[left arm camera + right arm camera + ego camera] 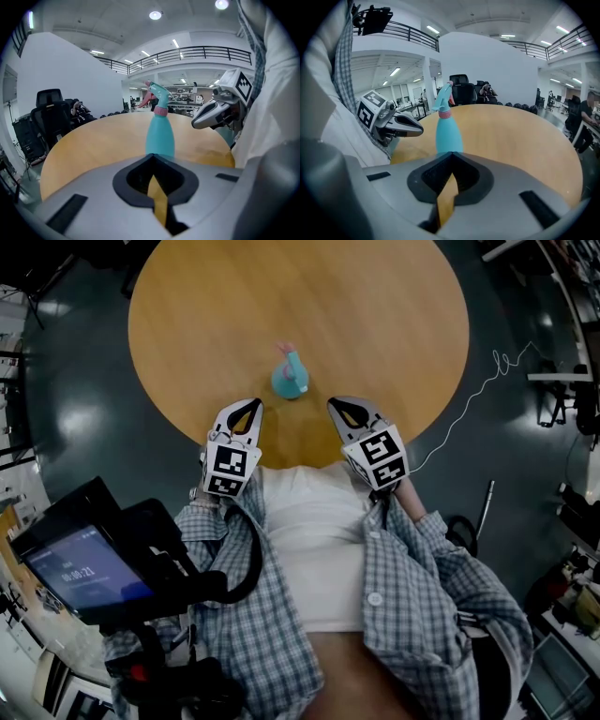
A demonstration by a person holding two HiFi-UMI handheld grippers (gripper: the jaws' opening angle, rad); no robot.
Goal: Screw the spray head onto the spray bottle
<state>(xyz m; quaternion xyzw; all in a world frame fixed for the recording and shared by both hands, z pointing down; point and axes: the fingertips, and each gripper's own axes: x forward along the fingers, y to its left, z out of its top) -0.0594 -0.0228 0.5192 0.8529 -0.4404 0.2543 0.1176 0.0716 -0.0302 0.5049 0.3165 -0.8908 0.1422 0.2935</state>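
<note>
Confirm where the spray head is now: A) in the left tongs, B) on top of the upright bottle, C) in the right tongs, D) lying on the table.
B: the spray head sits atop the standing spray bottle; left tongs and right tongs are shut, empty.

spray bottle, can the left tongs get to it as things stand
Probably yes: the spray bottle stands upright just ahead of the left tongs with only bare table between, though the tongs are shut.

Teal spray bottle (290, 381), pink-collared; tan table (375, 315); blue-grey checked shirt (422, 587)
</note>
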